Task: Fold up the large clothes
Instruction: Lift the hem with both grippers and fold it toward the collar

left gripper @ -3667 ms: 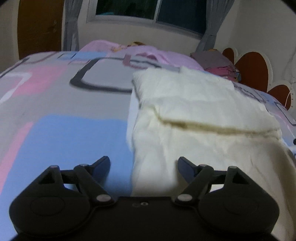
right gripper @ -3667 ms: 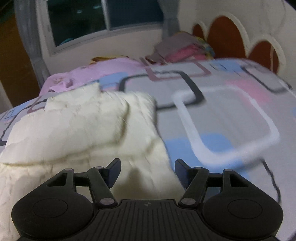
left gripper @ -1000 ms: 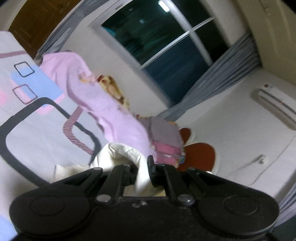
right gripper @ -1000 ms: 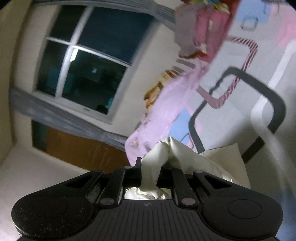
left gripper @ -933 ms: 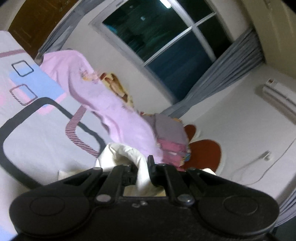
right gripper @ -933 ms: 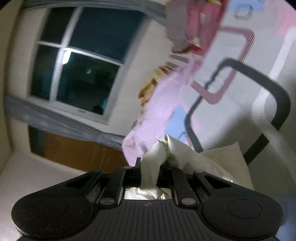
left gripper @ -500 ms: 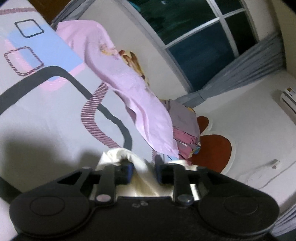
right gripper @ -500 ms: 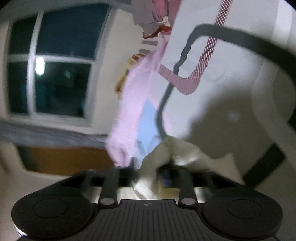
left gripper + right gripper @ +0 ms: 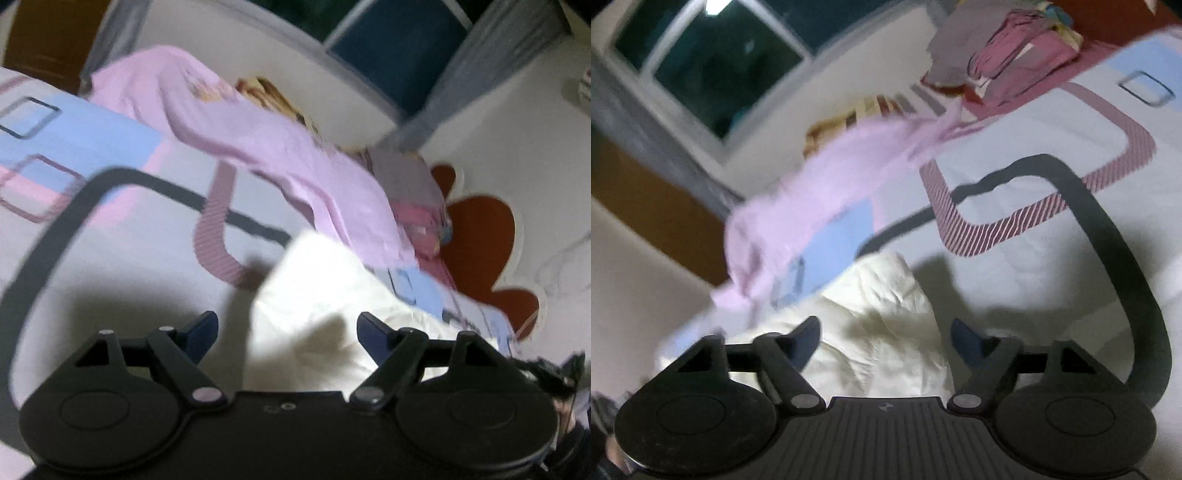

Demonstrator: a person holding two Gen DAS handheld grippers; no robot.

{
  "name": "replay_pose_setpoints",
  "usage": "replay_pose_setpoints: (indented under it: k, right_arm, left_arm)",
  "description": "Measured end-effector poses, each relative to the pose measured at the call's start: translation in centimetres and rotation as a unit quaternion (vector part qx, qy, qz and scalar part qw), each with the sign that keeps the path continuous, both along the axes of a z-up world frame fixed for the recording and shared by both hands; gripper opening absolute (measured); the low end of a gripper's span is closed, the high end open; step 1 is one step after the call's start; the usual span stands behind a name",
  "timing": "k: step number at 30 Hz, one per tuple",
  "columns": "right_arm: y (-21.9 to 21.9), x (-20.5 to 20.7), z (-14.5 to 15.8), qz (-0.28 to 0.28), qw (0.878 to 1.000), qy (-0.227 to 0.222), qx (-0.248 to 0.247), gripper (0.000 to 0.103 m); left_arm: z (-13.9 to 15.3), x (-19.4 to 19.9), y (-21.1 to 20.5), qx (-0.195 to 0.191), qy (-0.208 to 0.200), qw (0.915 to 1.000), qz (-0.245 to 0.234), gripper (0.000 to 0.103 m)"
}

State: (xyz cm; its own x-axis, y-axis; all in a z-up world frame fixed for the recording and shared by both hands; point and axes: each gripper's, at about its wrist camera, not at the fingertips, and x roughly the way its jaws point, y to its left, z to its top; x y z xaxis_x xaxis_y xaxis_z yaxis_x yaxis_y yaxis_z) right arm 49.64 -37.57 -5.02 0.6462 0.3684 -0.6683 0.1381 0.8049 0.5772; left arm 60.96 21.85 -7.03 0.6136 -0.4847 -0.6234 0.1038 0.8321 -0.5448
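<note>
The left hand-held gripper [image 9: 286, 326] is matte black plastic, with two round housings, angled link arms on silvery pivot screws, and dark blue fingertips [image 9: 201, 328]. The right hand-held gripper [image 9: 882, 334] matches it, but its centre plate is ribbed and bears a small round mark.

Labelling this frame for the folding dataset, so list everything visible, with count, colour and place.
cream garment: 1, off-white, lying on the bed just ahead of both grippers
lilac garment: 1, pale purple, spread along the bed's far edge
clothes pile: 1, grey and pink, at the far corner by the headboard
bedsheet: 1, white with blue, pink and dark-grey shapes
headboard: 1, rust-red and scalloped
window: 1, dark, with grey curtains
left gripper: 1, black, jaws open, empty
right gripper: 1, black, jaws open, empty
</note>
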Motion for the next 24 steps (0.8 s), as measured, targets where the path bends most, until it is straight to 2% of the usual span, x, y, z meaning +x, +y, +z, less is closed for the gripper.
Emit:
replay_pose_setpoints:
  k: [1,2,3,4,5,6,9,12,14,19,21,24]
  right_arm:
    - [0.3,0.4,-0.5,0.006,1.0,0.007,-0.004,0.065]
    - [0.5,0.5,-0.7,0.01,1.0,0.012,-0.003,0.061]
    - [0.7,1.1,-1.2,0.012,1.0,0.019,-0.002,0.052]
    - [0.8,1.3,-1.6,0.015,1.0,0.021,-0.005,0.037]
    - [1.0,1.5,-1.8,0.02,1.0,0.021,-0.007,0.028]
    - [1.2,1.7,-2.0,0.022,1.0,0.018,-0.013,0.02]
    - [1.5,1.4,-2.3,0.017,0.999,0.01,-0.04,0.02]
    - [1.7,1.4,-3.8,0.006,0.999,0.02,-0.045,0.02]
    - [1.6,0.9,-4.5,-0.002,0.999,0.008,-0.043,0.02]
    - [1.9,0.3,-4.5,-0.008,0.999,-0.01,-0.053,0.019]
    - [2.2,0.3,-4.3,-0.006,0.998,-0.008,-0.06,0.019]
    - [2.8,0.2,-3.4,-0.003,0.997,0.001,-0.082,0.021]
  left_arm:
    - [-0.3,0.4,-0.4,0.006,0.008,0.9999,-0.005,0.072]
    - [-0.8,0.8,-0.8,0.005,0.012,0.9998,-0.012,0.057]
    - [-1.1,0.9,-1.0,0.001,0.017,0.9997,-0.018,0.044]
    - [-1.5,1.0,-1.0,-0.006,0.022,0.9995,-0.022,0.027]
    - [-1.7,1.1,-1.1,-0.012,0.022,0.9994,-0.023,0.014]
    - [-1.8,1.2,-1.2,-0.015,0.014,0.9994,-0.027,0.009]
    - [-2.3,1.6,-1.1,-0.023,0.004,0.9995,-0.023,0.008]
    - [-3.8,1.9,-0.9,-0.028,0.023,0.9992,-0.016,0.008]
    - [-4.9,1.9,-1.1,-0.027,0.035,0.9989,-0.014,0.008]
    - [-6.5,1.6,-0.4,-0.064,0.038,0.9972,0.005,0.01]
    - [-6.5,1.5,-0.3,-0.068,0.038,0.997,0.008,0.011]
    - [-5.5,1.0,-0.5,-0.054,0.029,0.998,0.017,0.024]
